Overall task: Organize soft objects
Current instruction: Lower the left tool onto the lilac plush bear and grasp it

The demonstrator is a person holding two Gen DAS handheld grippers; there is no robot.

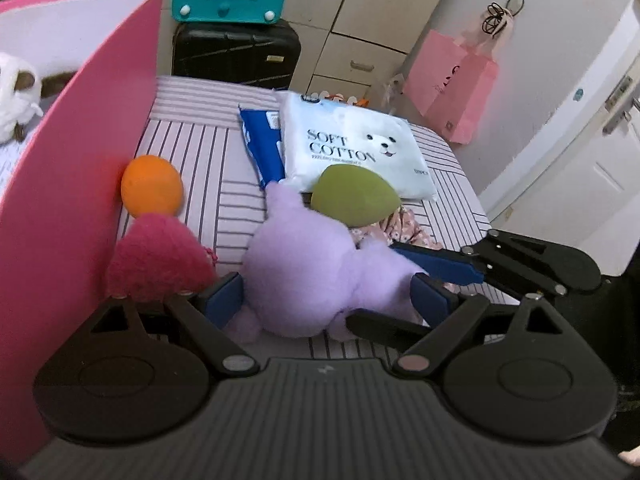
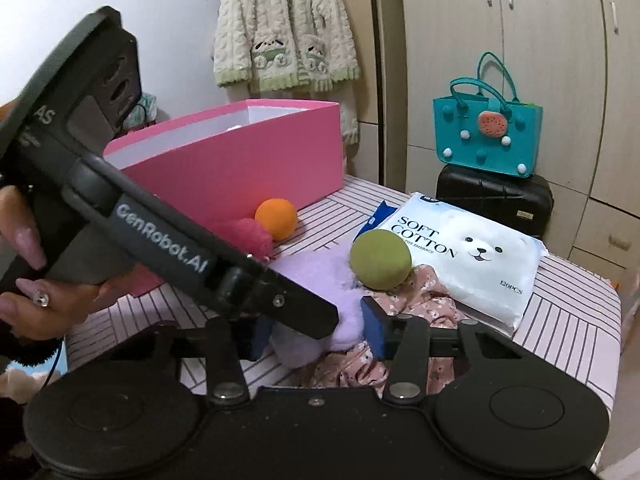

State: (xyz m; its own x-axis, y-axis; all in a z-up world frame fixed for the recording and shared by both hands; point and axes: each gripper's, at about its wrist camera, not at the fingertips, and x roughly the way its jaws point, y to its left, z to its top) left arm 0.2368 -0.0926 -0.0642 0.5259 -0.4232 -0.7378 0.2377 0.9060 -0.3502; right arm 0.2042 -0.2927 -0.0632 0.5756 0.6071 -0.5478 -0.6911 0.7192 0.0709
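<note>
Left gripper [image 1: 332,300]: jaws spread wide, blue pads on either side of the purple plush [image 1: 308,268]. Pads close to its flanks; cannot tell whether they press. Reads as released, straddling the toy, pointing steeply down at it.

Right gripper [image 2: 316,332]: pads pinched onto a limb of the same plush [image 2: 320,280]; fur bulges between them. In the left view its blue finger [image 1: 436,264] comes in from the right onto the toy's side. Left gripper's arm crosses low in front of the right camera; a hand [image 2: 24,248] wraps its handle at the left edge.

Plush lies on the striped bed [image 1: 200,152], partly over a floral cloth [image 2: 420,296].

Just behind: green ball [image 1: 354,194] touching the plush's upper edge, resting against the cotton pack [image 1: 360,148]. Left of the plush: fuzzy red toy [image 1: 156,256], then orange ball [image 1: 152,186], both against the pink box [image 1: 72,184] wall.

Far: black suitcase [image 1: 236,54], teal bag [image 2: 486,136] on top.
</note>
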